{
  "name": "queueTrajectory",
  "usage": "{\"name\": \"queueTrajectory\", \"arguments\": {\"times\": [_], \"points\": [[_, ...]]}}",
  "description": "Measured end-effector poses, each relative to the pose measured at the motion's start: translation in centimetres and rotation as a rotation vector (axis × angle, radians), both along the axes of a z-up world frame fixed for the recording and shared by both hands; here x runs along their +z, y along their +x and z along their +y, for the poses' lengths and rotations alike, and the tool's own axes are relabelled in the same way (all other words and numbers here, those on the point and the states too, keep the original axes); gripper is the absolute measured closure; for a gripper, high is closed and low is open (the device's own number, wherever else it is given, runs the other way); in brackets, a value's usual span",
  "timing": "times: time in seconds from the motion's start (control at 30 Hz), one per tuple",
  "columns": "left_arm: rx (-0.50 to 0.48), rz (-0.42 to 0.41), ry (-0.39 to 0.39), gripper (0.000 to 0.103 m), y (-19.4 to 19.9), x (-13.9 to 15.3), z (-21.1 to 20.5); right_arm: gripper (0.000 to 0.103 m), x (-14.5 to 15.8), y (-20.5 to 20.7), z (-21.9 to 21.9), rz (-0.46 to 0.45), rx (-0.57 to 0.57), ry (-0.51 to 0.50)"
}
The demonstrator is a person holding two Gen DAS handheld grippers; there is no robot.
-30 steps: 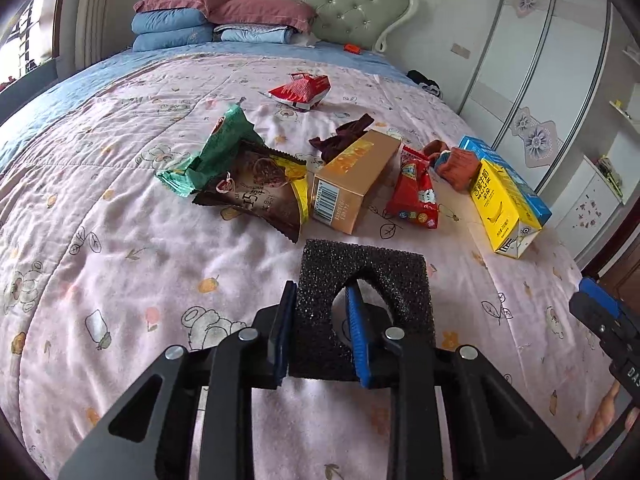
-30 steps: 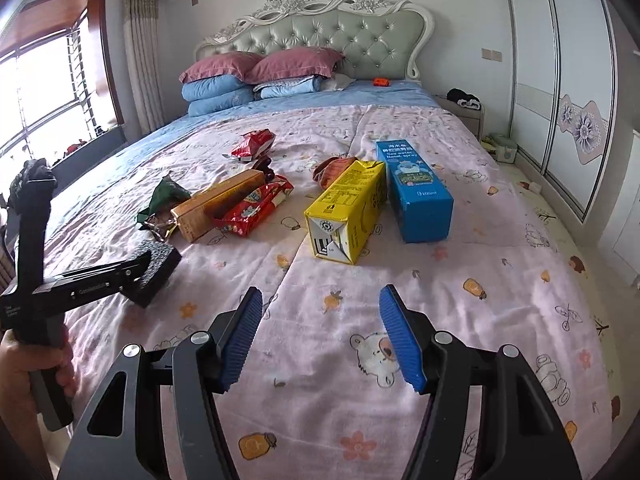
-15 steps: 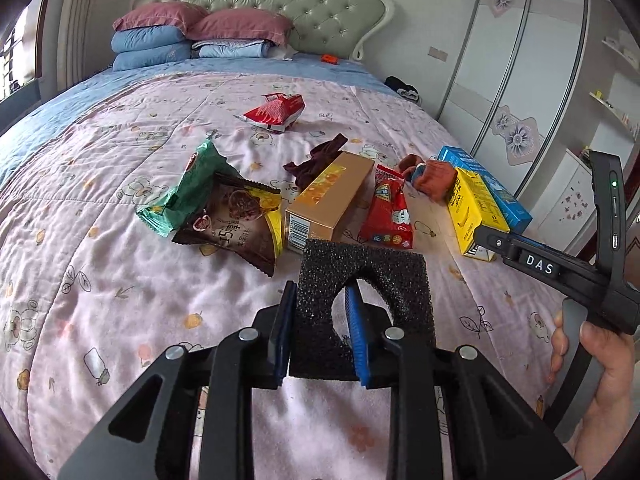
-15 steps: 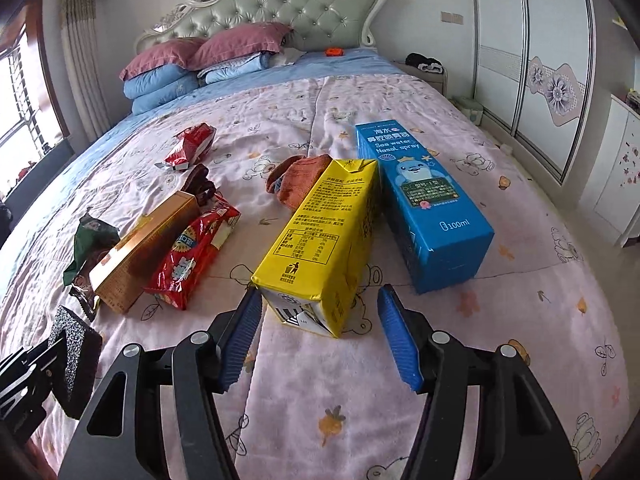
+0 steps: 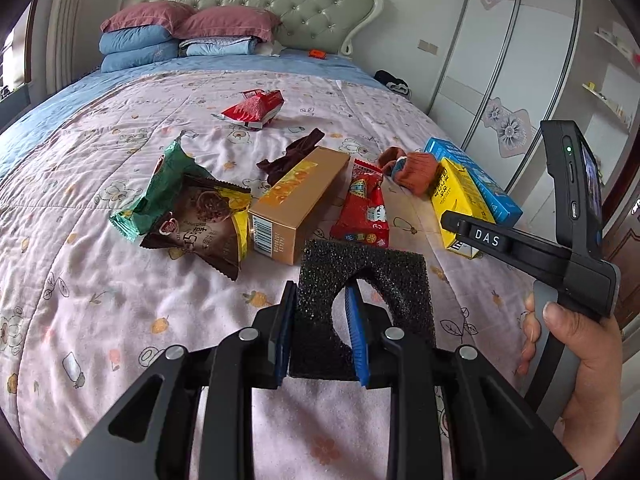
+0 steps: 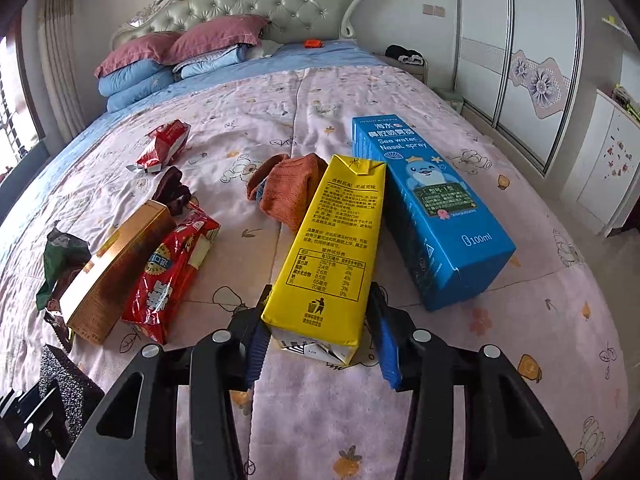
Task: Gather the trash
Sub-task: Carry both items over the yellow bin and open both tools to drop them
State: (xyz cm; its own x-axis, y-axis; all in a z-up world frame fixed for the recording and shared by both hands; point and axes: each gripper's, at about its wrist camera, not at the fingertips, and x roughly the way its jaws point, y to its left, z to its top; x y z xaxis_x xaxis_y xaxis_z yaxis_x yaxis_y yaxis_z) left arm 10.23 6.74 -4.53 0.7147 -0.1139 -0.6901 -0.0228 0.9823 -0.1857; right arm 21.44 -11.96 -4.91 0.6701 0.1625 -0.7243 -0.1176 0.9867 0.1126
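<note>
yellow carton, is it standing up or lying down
Lying down: the yellow carton rests on its long side on the bed, its folded top end pointing toward the headboard.

Bedroom beyond the litter

A pink cartoon-print quilt (image 6: 400,400) covered the bed under a tufted headboard (image 6: 256,0); maroon and blue pillows (image 5: 140,36) were stacked there, an orange sock (image 6: 288,188) lay mid-quilt, a dark brown one (image 5: 292,152) nearby, and flowered wardrobe doors (image 6: 532,40) stood alongside

We see a bedroom in daylight, with a tufted pale-green headboard (image 6: 256,4) against the far wall and stacked pink and blue pillows (image 5: 152,36) below it. On the right stands a white sliding-door wardrobe (image 6: 520,40) with flower motifs; a window (image 6: 12,92) lies left.
</note>
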Motion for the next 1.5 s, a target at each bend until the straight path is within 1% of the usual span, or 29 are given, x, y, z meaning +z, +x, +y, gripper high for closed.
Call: {"name": "queueTrajectory", "arguments": {"times": [0.1, 0.23, 0.3, 0.47, 0.6, 0.8, 0.93, 1.07, 1.2, 1.33, 1.5], "points": [[-0.015, 0.001, 0.006, 0.077, -0.1, 0.1, -0.6, 0.061, 0.4, -1.4, -1.6, -0.005, 0.025, 0.068], [-0.029, 0.008, -0.019, 0.077, -0.1, 0.1, -1.4, 0.062, 0.5, -3.9, -4.0, 0.036, 0.104, 0.186], [-0.04, 0.008, -0.02, 0.077, -0.1, 0.2, -2.2, 0.062, 0.5, -5.3, -5.2, 0.048, 0.144, 0.237], [-0.102, 0.016, -0.021, 0.077, -0.3, 0.4, -5.5, 0.062, 1.1, -9.3, -8.6, 0.024, 0.193, 0.287], [-0.158, 0.025, -0.019, 0.077, -0.3, 0.5, -8.9, 0.062, 1.6, -12.1, -12.0, -0.005, 0.187, 0.3], [-0.257, 0.04, -0.009, 0.077, -0.3, 0.6, -14.7, 0.062, 1.9, -14.8, -17.9, -0.044, 0.118, 0.302], [-0.319, 0.05, 0.008, 0.077, -0.1, 0.5, -18.8, 0.062, 1.7, -16.0, -21.8, -0.049, 0.067, 0.325], [-0.389, 0.065, 0.021, 0.077, 0.3, 0.4, -23.3, 0.062, 1.6, -17.4, -25.4, -0.068, 0.014, 0.329], [-0.47, 0.091, 0.006, 0.077, 0.9, 0.2, -28.1, 0.062, 1.4, -18.7, -29.0, -0.085, -0.043, 0.337], [-0.55, 0.109, 0.012, 0.077, 1.4, -0.1, -33.3, 0.062, 0.6, -19.8, -32.9, -0.086, -0.12, 0.338], [-0.645, 0.163, 0.008, 0.077, 2.5, -1.4, -39.6, 0.062, -0.7, -21.1, -38.2, -0.076, -0.232, 0.346]]}}
